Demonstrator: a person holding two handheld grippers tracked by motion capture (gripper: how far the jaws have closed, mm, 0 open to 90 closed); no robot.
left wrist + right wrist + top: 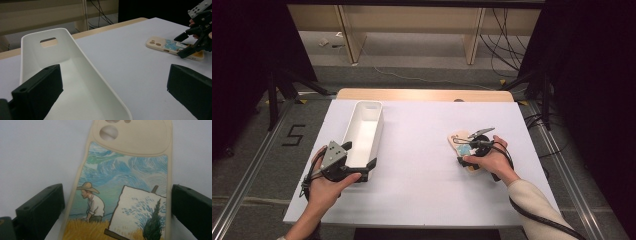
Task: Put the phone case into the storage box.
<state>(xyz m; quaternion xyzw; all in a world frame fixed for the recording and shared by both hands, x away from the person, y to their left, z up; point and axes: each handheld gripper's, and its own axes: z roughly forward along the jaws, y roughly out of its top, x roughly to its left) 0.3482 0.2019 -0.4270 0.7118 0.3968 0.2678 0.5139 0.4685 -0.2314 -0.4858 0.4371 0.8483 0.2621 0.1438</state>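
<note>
My right gripper (116, 212) straddles the phone case (125, 185) at frame centre, jaws apart either side, ready to clamp. My left gripper (113, 92), jaws apart, steadies the white bin (75, 82) lower left.

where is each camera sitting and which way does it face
High view: above the person's side, facing forward and down on the table; both forearms and hands show.
Left gripper view: on the left gripper, jaws open astride the white bin wall.
Right gripper view: on the right gripper, open jaws flanking the phone case.
All views share the phone case.
</note>
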